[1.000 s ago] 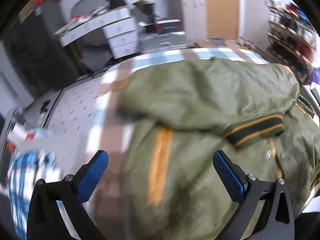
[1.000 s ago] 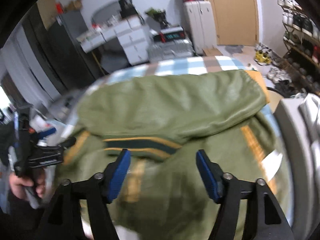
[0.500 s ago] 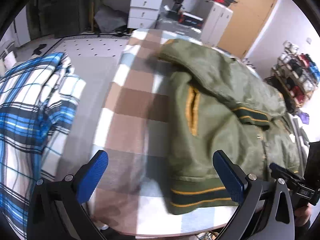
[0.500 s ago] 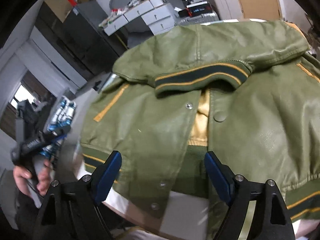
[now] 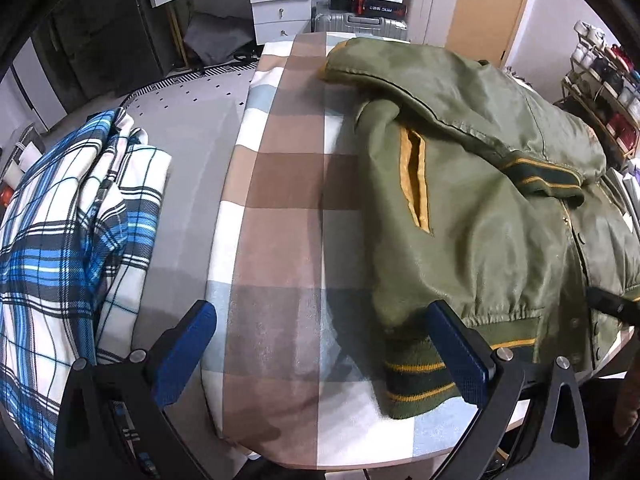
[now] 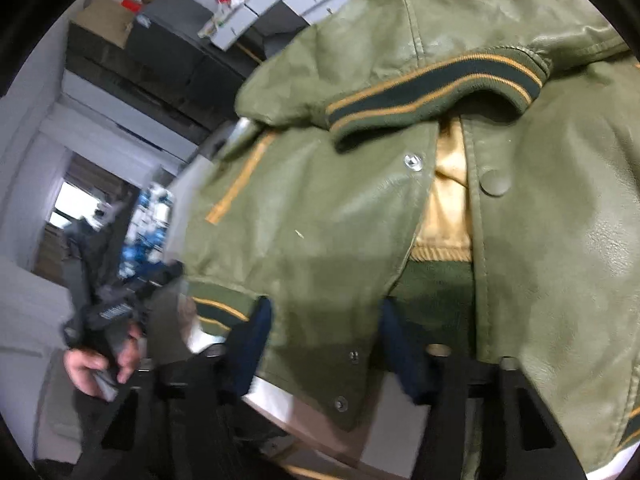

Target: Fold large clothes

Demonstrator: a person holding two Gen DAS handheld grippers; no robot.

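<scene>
An olive green bomber jacket [image 5: 480, 200] with yellow-striped dark green ribbing lies on a checked tablecloth [image 5: 280, 240], one sleeve folded across its chest. My left gripper [image 5: 324, 348] is open and empty at the near table edge, its right finger by the jacket's hem corner. In the right wrist view the jacket [image 6: 360, 220] fills the frame. My right gripper [image 6: 320, 340] is open, its blue pads astride the front flap at the hem, not closed on it.
A blue and white plaid garment [image 5: 68, 240] is piled left of the table. White drawers [image 5: 276, 4], a silver suitcase [image 5: 360, 24] and shoe racks [image 5: 604, 92] stand behind. The left gripper and the hand holding it show in the right wrist view [image 6: 108, 320].
Both grippers have drawn back from above the jacket to its near hem. My right gripper has moved in low, so the front flap now lies between its pads.
</scene>
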